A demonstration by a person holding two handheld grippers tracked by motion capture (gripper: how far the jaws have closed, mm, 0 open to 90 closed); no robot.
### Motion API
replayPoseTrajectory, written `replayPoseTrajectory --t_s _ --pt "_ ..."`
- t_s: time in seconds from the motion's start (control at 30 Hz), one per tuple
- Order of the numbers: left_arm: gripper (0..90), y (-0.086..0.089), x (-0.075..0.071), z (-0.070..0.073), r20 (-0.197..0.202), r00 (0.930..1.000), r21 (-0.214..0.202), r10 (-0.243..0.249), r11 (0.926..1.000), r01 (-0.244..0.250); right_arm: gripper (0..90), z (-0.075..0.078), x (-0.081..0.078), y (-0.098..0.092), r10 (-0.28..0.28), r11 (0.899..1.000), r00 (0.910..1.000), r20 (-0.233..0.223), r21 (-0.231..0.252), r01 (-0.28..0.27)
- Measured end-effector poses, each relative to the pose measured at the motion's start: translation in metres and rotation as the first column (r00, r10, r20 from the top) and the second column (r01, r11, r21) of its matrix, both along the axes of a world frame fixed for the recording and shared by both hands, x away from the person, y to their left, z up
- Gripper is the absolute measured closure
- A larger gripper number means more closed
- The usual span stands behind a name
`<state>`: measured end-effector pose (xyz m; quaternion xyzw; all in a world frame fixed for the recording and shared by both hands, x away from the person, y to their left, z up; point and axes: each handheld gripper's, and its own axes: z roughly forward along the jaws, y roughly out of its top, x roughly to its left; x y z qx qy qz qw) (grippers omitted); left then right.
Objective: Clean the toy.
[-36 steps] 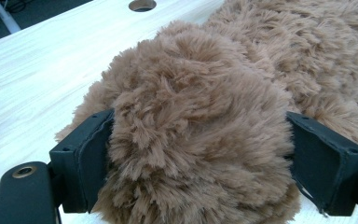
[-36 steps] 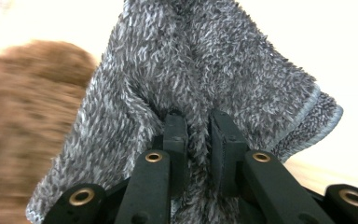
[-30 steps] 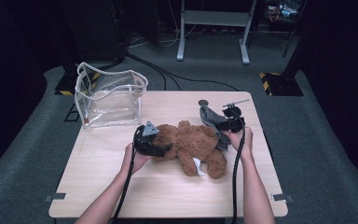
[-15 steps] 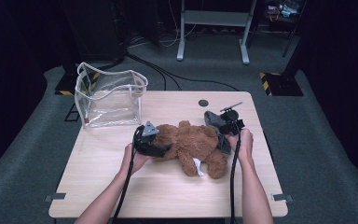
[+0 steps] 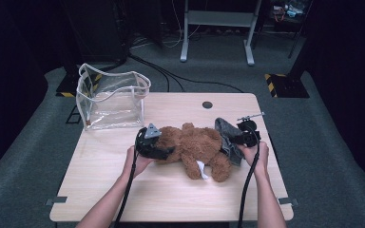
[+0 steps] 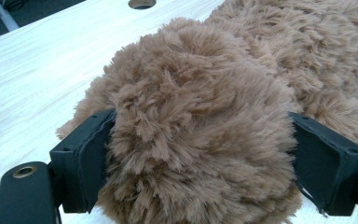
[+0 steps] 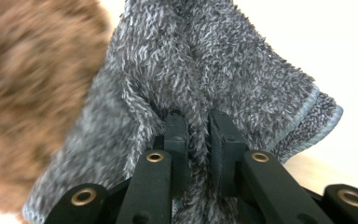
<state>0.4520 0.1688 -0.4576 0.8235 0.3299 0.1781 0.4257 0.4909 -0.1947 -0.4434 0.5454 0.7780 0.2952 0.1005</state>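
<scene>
A brown teddy bear (image 5: 195, 145) lies on its back across the middle of the wooden table (image 5: 123, 190). My left gripper (image 5: 164, 152) sits at the bear's left end, its jaws wide apart and pressing on both sides of the furry head (image 6: 200, 116). In its own view my left gripper (image 6: 200, 163) has the head between the pads. My right gripper (image 5: 232, 141) is at the bear's right end, shut on a fold of a grey fluffy cloth (image 5: 225, 135). The right gripper view shows the cloth (image 7: 205, 60) pinched in my right gripper (image 7: 198, 126), with the bear (image 7: 32, 93) blurred at the left.
A clear plastic bag (image 5: 111, 97) with a white rim stands open at the table's back left corner. A round cable hole (image 5: 207, 105) is near the back edge. A white tag (image 5: 202, 168) sticks out by the bear's legs. A metal stand (image 5: 216, 19) is on the floor behind.
My right gripper has carried the grey cloth nearer to the person, down along the bear's right end. The left gripper and the bear have stayed put.
</scene>
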Motion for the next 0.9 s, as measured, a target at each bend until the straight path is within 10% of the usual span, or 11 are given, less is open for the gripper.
replayPoseTrajectory --t_s 0.37,0.5,0.67,0.9 --pt "14.6 0.000 0.000 0.000 -0.006 1.0000 0.004 0.004 1.0000 -0.004 78.6 -0.025 0.009 0.020 0.064 0.998 0.9973 -0.035 0.007 -0.064" --pt "14.7 0.000 0.000 0.000 -0.007 1.0000 0.009 0.001 1.0000 -0.001 78.5 -0.030 0.011 0.018 0.018 0.996 0.9996 -0.024 -0.085 -0.020" --pt "14.7 0.000 0.000 0.000 -0.009 1.0000 0.009 0.002 1.0000 -0.002 78.4 -0.029 0.010 0.004 -0.070 0.964 0.9972 -0.025 -0.260 0.061" --pt "14.7 0.000 0.000 0.000 -0.008 1.0000 0.010 0.001 1.0000 -0.001 78.2 -0.011 -0.006 -0.002 -0.063 0.991 0.9978 0.018 -0.115 0.065"
